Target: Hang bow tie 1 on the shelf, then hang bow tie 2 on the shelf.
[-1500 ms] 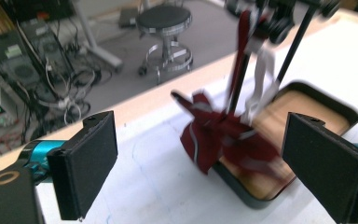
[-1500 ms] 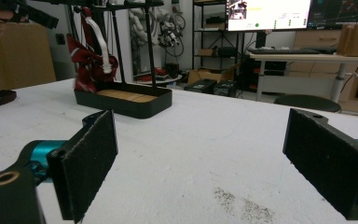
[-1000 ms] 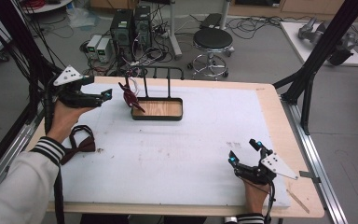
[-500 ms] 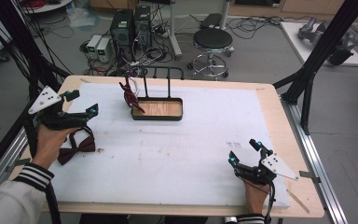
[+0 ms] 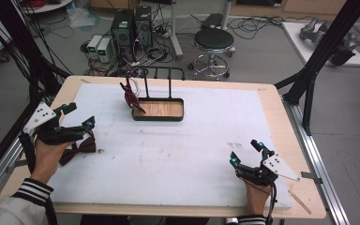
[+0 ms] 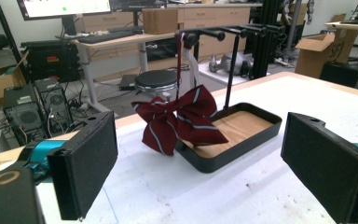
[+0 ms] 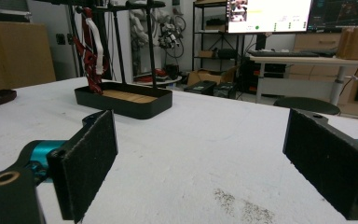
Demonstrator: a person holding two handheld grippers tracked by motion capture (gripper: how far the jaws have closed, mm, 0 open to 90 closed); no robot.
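Leftmost, the left claw [image 5: 77,116] hovered with jaws apart over a dark bow tie [image 5: 78,148] near the worktop [image 5: 178,154] edge. Farther back, a striped bow tie [image 6: 179,117] hung beside the tray [image 5: 159,117]. Open white surface separated these from the right claw [image 5: 245,151], jaws apart.

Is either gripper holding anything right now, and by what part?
Nothing is held. The left gripper and right gripper are both open with nothing between the jaws.
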